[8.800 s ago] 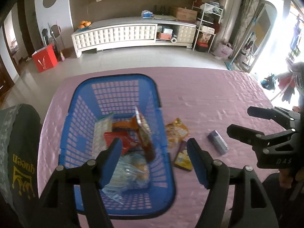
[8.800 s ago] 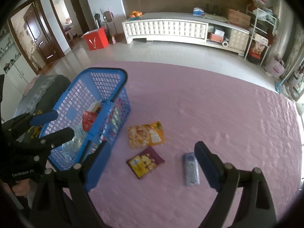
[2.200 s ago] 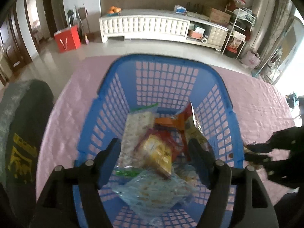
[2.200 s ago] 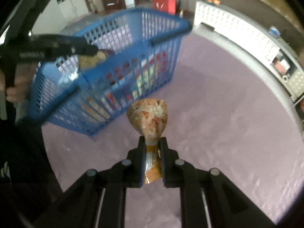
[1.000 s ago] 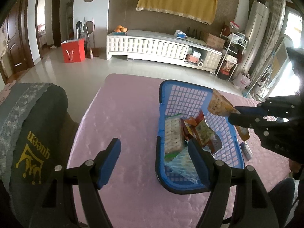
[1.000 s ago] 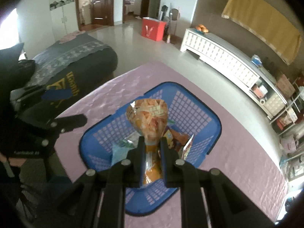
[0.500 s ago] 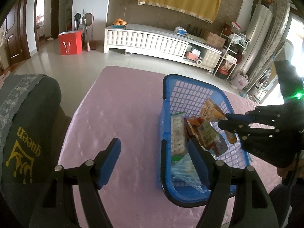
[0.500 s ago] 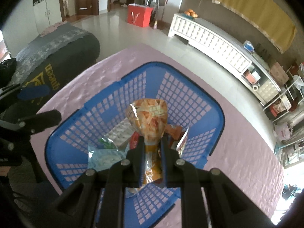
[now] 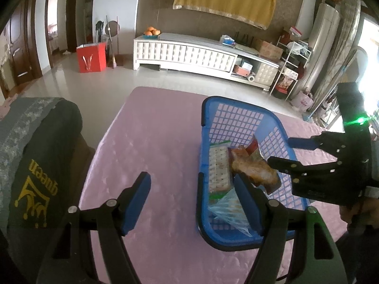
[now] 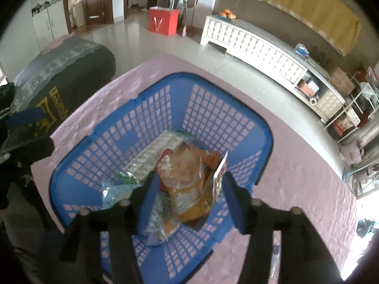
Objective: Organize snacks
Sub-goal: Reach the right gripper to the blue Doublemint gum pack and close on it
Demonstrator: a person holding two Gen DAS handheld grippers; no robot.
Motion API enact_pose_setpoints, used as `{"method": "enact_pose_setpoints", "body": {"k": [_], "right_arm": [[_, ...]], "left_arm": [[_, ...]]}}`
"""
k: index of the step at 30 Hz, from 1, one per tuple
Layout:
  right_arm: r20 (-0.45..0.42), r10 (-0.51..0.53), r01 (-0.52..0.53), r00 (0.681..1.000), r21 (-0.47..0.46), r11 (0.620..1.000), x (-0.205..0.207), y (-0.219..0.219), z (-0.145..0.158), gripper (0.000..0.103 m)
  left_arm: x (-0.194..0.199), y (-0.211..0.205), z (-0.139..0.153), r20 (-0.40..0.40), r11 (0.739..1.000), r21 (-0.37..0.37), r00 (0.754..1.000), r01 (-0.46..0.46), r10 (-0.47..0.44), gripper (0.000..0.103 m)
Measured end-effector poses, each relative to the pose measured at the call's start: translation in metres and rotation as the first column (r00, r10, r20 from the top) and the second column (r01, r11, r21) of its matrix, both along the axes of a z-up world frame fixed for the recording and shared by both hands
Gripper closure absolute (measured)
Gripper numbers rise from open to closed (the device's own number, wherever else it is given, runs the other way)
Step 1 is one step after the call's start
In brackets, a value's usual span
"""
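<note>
A blue mesh basket (image 9: 236, 103) (image 10: 146, 108) stands on the pink table. In it lie a cracker pack (image 9: 219, 168) (image 10: 154, 151), a clear bag (image 9: 227, 208) (image 10: 118, 189) and other packets. An orange snack bag (image 10: 187, 179) (image 9: 255, 170) rests on top of that pile. My right gripper (image 10: 189, 191) (image 9: 279, 150) hangs over the basket with its jaws opening; the orange bag lies between the fingers and the pads are off it. My left gripper (image 9: 191, 196) (image 10: 26, 135) stands open over the table at the basket's left side, holding nothing.
A dark cushion with gold lettering (image 9: 35, 153) (image 10: 61, 75) sits at the table's left edge. Bare pink tablecloth (image 9: 154, 142) lies left of the basket. A small packet (image 10: 274, 253) lies on the table near the basket's right corner. A white cabinet (image 9: 184, 54) stands across the floor.
My right gripper sank toward the basket, then its jaws parted and let go of the orange bag, which now lies on the pile. The left gripper stayed where it was.
</note>
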State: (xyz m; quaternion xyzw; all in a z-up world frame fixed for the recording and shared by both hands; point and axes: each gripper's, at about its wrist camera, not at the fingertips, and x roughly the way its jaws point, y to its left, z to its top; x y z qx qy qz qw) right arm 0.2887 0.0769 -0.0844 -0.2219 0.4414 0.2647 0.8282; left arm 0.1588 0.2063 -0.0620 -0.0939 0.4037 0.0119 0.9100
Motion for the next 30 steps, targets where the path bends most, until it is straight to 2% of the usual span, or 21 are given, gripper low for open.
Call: {"method": "enact_pose_setpoints", "body": {"k": [2,7,16,19,26,28,30], "right_arm": [[0.016,0.009,-0.009,1.0,0.026,1.0,-0.009,-0.008,0.013,0.03],[0.057,0.005,-0.009,0.998,0.066,0.998,-0.032,-0.033,0.043,0.029],[0.11,-0.05,0.037,0.993,0.117,0.992,-0.065,-0.092,0.083,0.028],[0.122,-0.078,0.061,0.99,0.137,0.989,-0.073,-0.115,0.09,0.028],[0.12,-0.146,0.127,0.982,0.157,0.979,-0.079,-0.158,0.09,0.028],[0.115,-0.16,0.141,0.98,0.155,0.978,-0.079,-0.167,0.087,0.028],[0.109,-0.175,0.156,0.979,0.16,0.975,-0.078,-0.179,0.084,0.028]], "left_arm": [[-0.004,-0.008,0.008,0.007,1.0,0.014,1.0,0.008,-0.008,0.032],[-0.015,-0.029,0.027,0.026,0.999,0.037,0.999,0.024,-0.025,0.032],[-0.035,-0.075,0.058,0.113,0.996,0.061,0.991,0.069,-0.076,0.032],[-0.038,-0.093,0.061,0.121,0.992,0.094,0.988,0.081,-0.092,0.032],[-0.036,-0.128,0.059,0.123,0.988,0.113,0.986,0.102,-0.116,0.031],[-0.034,-0.14,0.057,0.116,0.987,0.123,0.986,0.104,-0.118,0.022],[-0.032,-0.152,0.054,0.109,0.986,0.127,0.986,0.111,-0.125,0.02]]}}
